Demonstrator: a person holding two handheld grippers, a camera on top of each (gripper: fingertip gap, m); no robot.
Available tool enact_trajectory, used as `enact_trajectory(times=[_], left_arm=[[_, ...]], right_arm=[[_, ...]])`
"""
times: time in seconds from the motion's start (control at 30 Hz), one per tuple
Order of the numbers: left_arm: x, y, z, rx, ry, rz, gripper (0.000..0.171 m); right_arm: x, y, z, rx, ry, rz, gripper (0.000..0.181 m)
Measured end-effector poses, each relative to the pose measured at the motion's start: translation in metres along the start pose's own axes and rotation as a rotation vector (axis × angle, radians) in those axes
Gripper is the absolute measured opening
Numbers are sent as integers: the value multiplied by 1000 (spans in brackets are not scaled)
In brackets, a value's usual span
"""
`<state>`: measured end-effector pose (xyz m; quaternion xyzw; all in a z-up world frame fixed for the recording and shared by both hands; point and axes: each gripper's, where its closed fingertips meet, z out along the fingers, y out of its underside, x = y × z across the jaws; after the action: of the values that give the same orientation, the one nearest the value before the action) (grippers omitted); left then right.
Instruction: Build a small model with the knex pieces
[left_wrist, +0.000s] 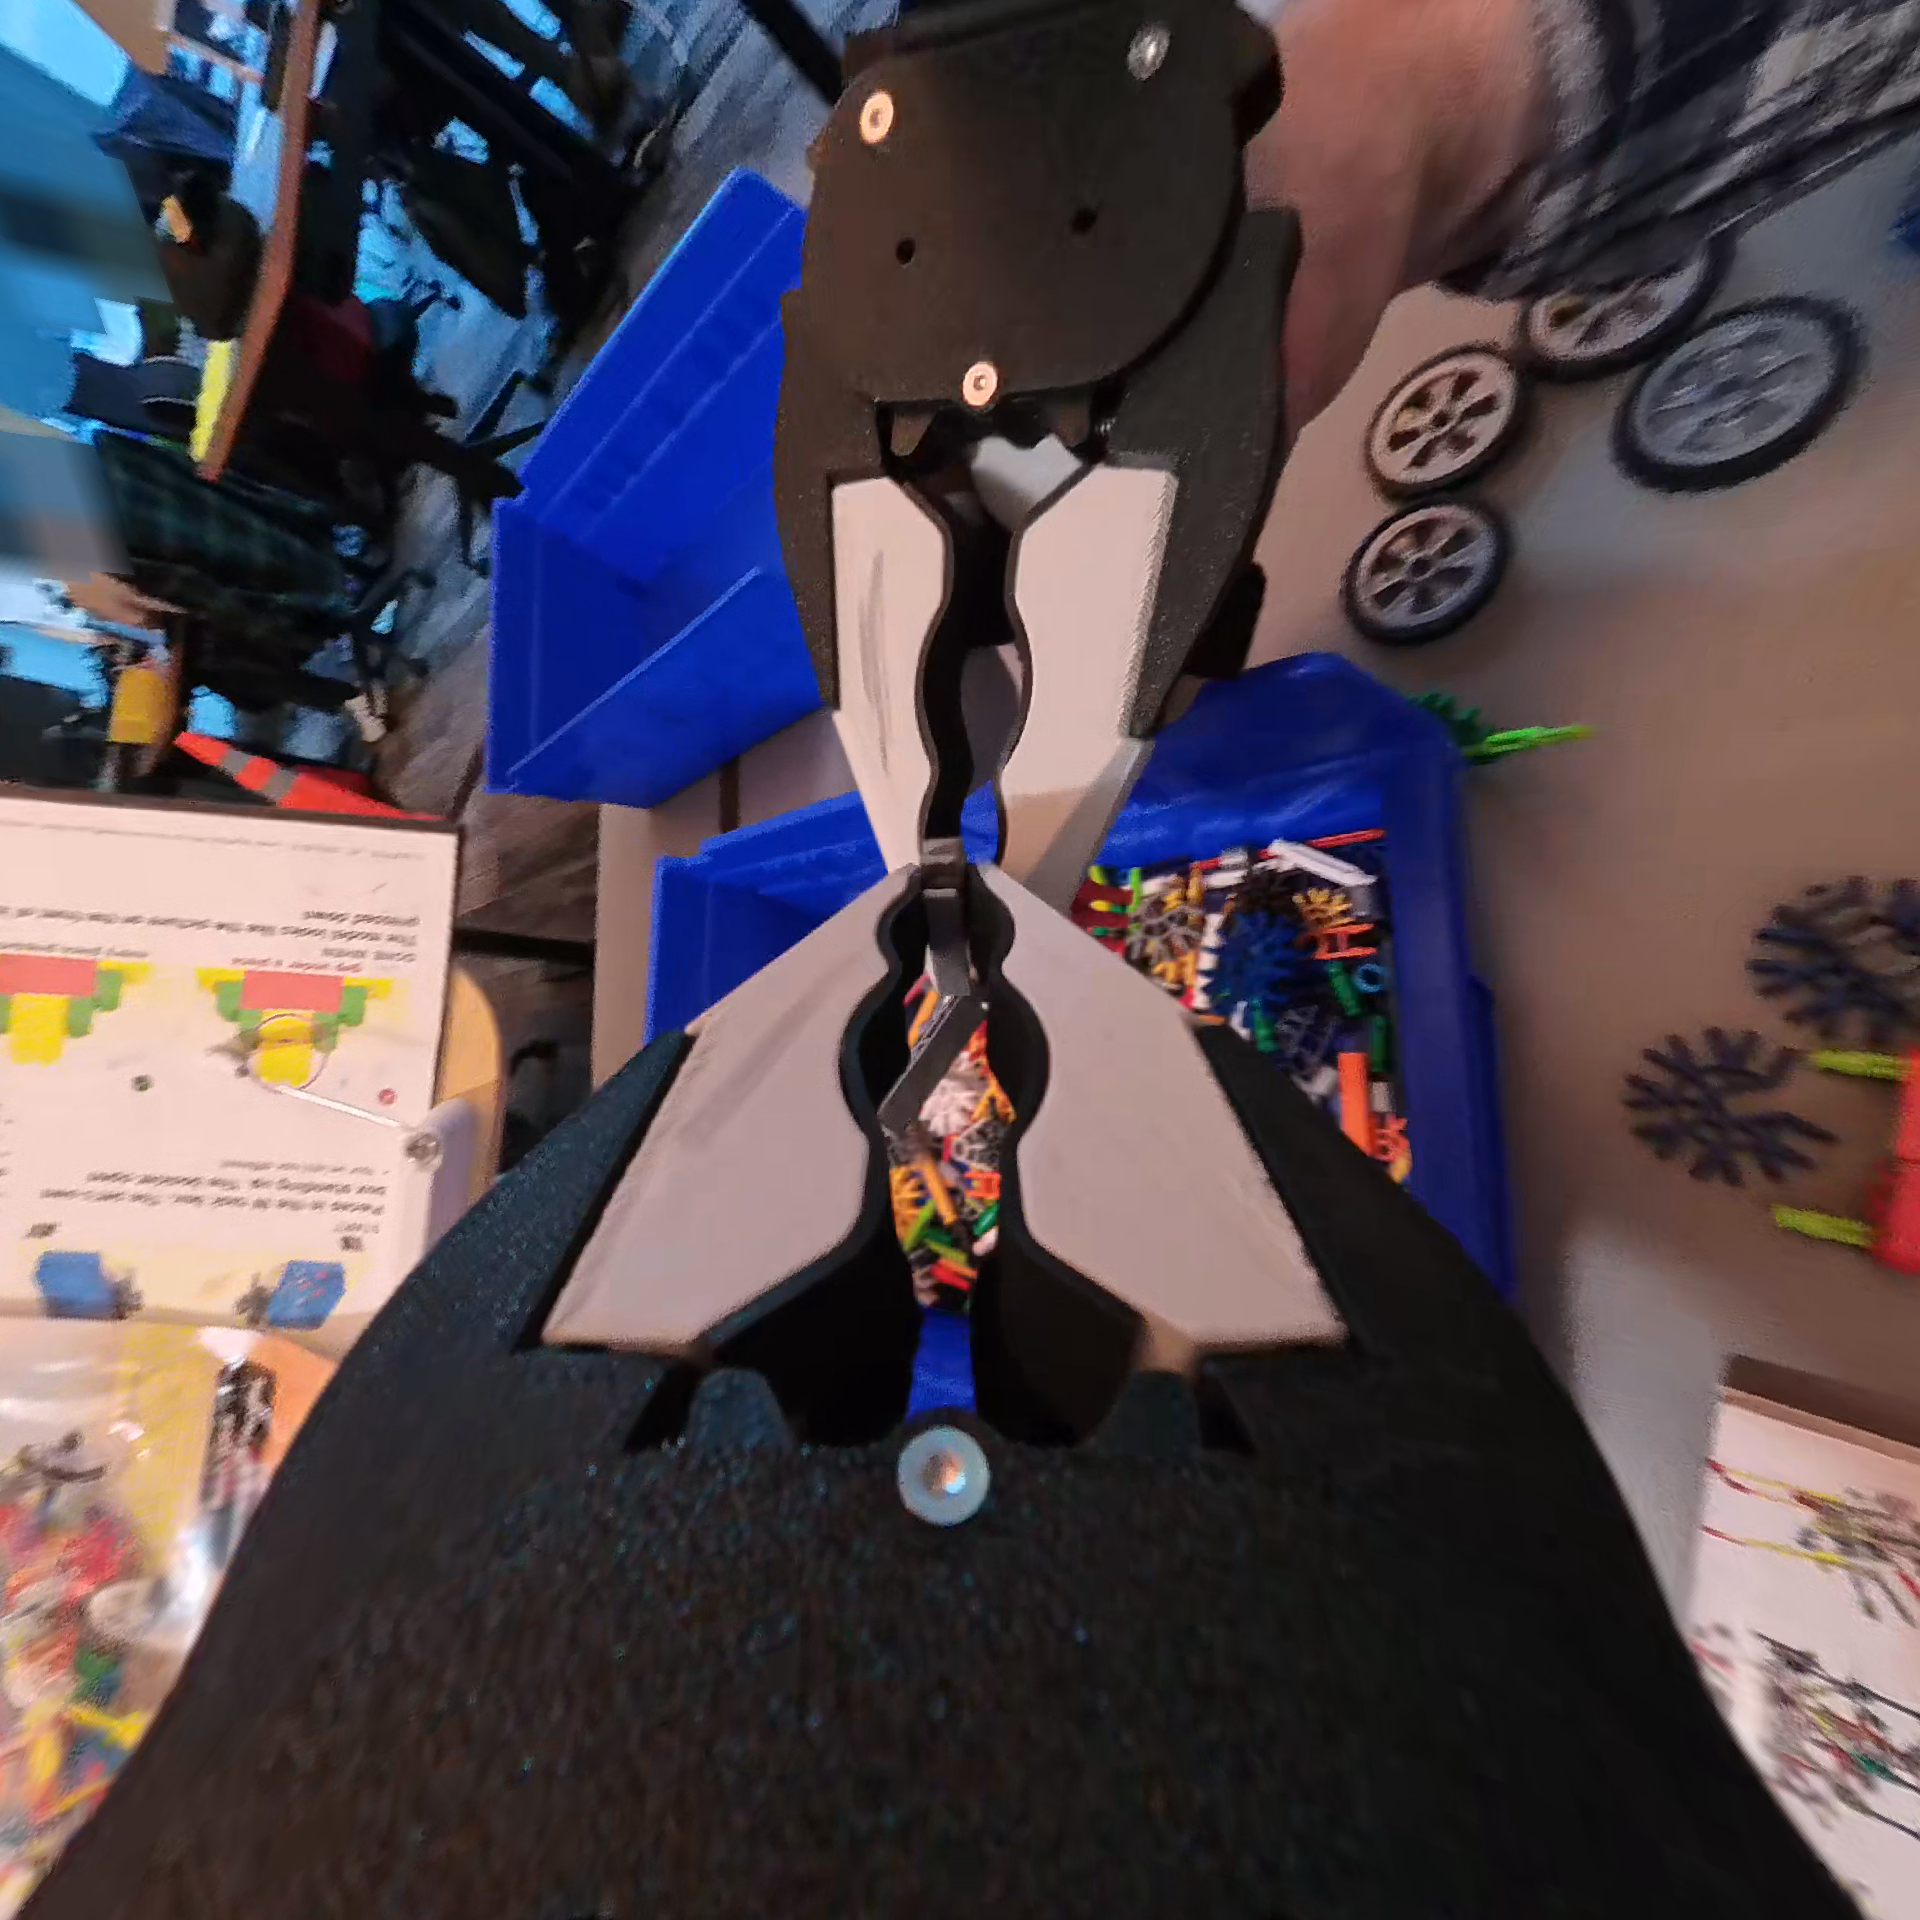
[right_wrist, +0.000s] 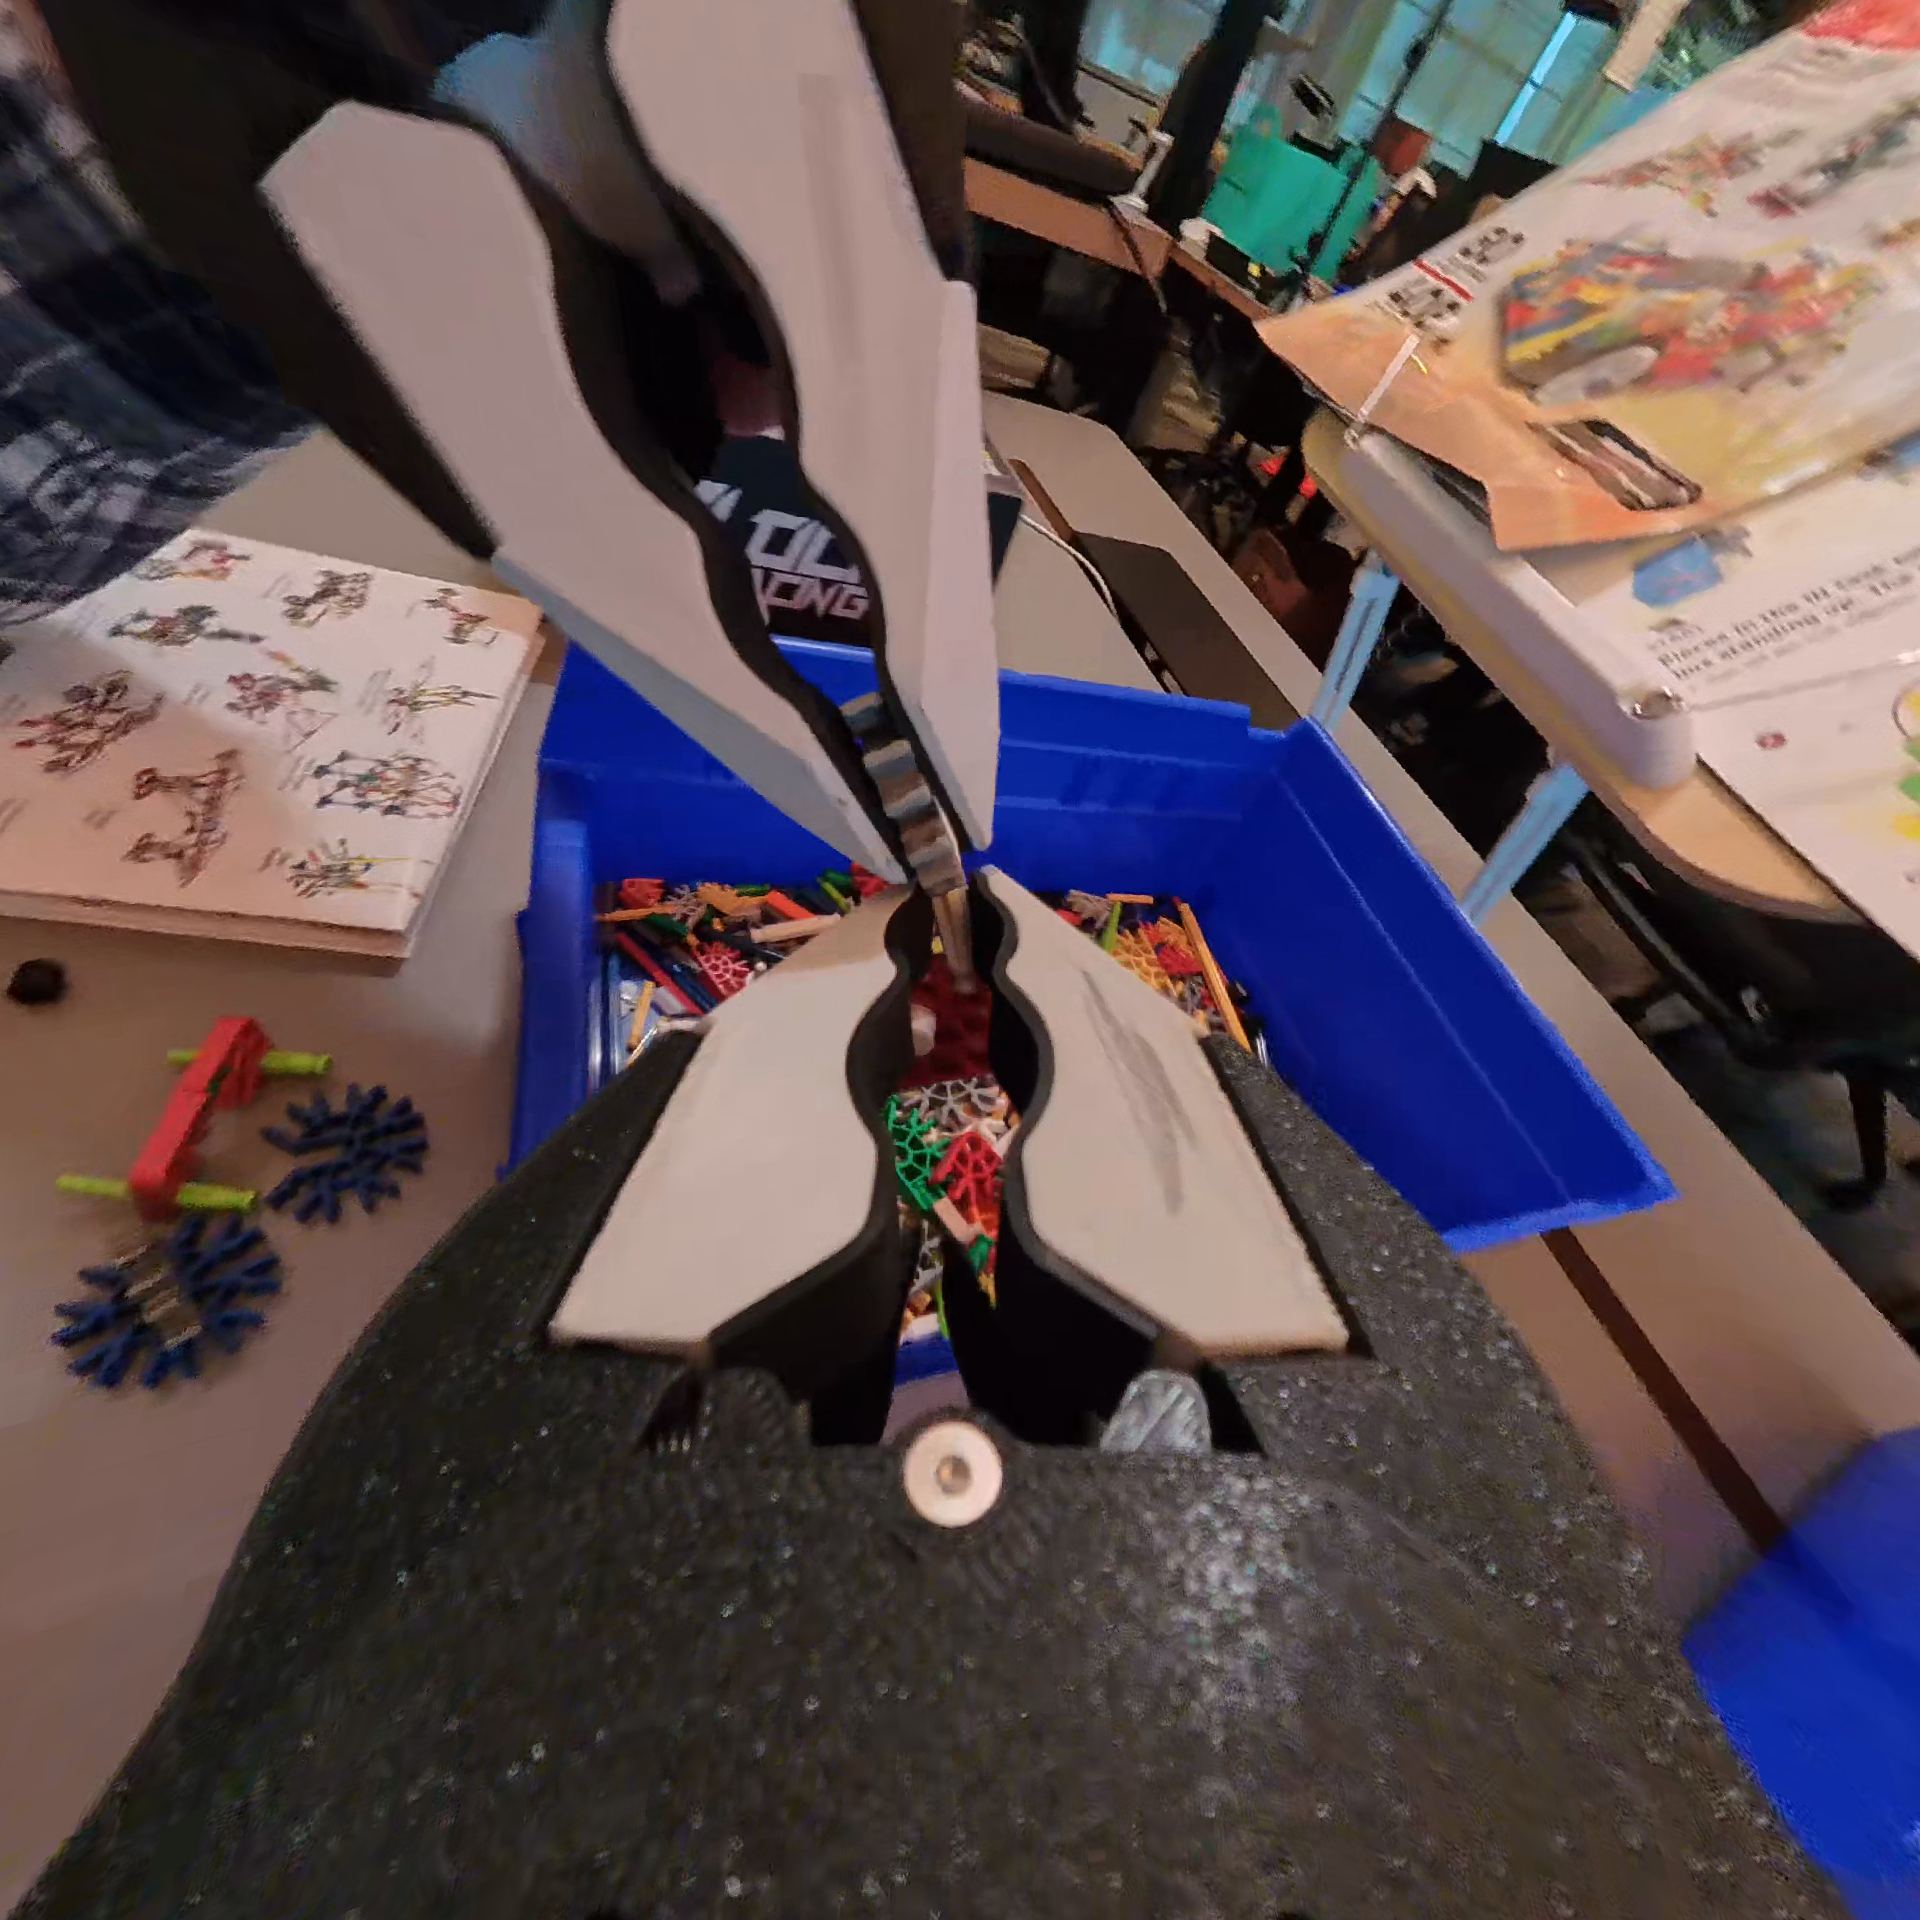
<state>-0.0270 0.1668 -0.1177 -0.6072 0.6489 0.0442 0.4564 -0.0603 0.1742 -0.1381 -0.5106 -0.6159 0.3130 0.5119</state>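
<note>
My left gripper (left_wrist: 943, 883) is shut on a flat dark grey connector piece (left_wrist: 948, 961), seen edge-on between its fingers. My right gripper (left_wrist: 951, 821) reaches in from above and meets it tip to tip. In the right wrist view my right gripper (right_wrist: 940, 904) is shut on a short pale grey rod (right_wrist: 951, 940). The left gripper (right_wrist: 935, 862) comes from the top there, holding the ridged grey connector (right_wrist: 899, 769). Rod and connector touch end to end. Both grippers hover over a blue bin (right_wrist: 1351, 935) of colourful construction pieces.
Blue snowflake connectors (right_wrist: 348, 1148) and a red piece with green rods (right_wrist: 197, 1122) lie on the table beside a picture booklet (right_wrist: 249, 727). Wheels (left_wrist: 1439, 416) lie farther off. A second blue bin (left_wrist: 644, 571) and instruction sheets (left_wrist: 208, 1039) are nearby. A person's hand (left_wrist: 1403, 156) holds the right gripper. Only a small space, under 4 cm, lies between the two pairs of fingers.
</note>
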Motion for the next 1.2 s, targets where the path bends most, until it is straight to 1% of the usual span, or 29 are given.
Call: enact_trajectory(times=[0.23, 0.27, 0.3, 0.37, 0.5, 0.53, 0.57, 0.6, 0.67, 0.73, 0.8, 0.83, 0.9, 1.0, 1.03, 1.1, 1.2], left_arm=[[-19, 12, 22, -137, -179, 59, 6], [-22, 12, 25, -153, -205, 74, 6], [-23, 11, 28, -158, -232, 92, 2], [-29, 11, 30, -185, -298, 140, 2], [-43, 2, 27, -155, -419, 181, 2], [-48, -1, 26, -145, -475, 198, 1], [-57, -2, 25, -149, -565, 224, 2], [-61, -2, 26, -140, -613, 220, 2], [-58, -8, 30, -55, -574, 127, 1], [-61, -10, 26, -21, -570, 67, 2], [-61, -11, 22, 60, -455, -102, 2], [-62, -5, 20, 64, -405, -167, 2], [-65, 21, 17, -16, -356, -228, 3], [-60, 54, 19, -91, -256, -348, 4], [-62, 63, 20, -114, -253, -374, 9], [-59, 77, 23, -157, -224, -402, 34], [-56, 75, 24, -133, -204, -379, 48]], right_arm=[[25, 16, 5, -46, 108, 133, 3], [28, 18, 5, -50, 118, 151, 2], [29, 18, 5, -45, 124, 170, 1], [34, 17, 5, -31, 142, 211, 1], [41, 9, -3, 33, 131, 333, 2], [44, 6, -5, 58, 133, 380, 1], [45, 2, -7, 92, 117, 446, 1], [47, 0, -8, 119, 108, 504, 1], [52, 5, -7, 119, 127, 536, 1], [55, 8, -7, 110, 148, 526, 2], [58, 10, -9, 95, 175, 466, 2], [60, 11, -11, 85, 192, 452, 3], [62, 12, -12, 75, 216, 422, 3], [66, 16, -14, 34, 273, 338, 3], [66, 16, -14, 29, 277, 314, 3], [65, 14, -14, 30, 277, 283, 3], [60, 14, -13, 23, 240, 251, 3]])
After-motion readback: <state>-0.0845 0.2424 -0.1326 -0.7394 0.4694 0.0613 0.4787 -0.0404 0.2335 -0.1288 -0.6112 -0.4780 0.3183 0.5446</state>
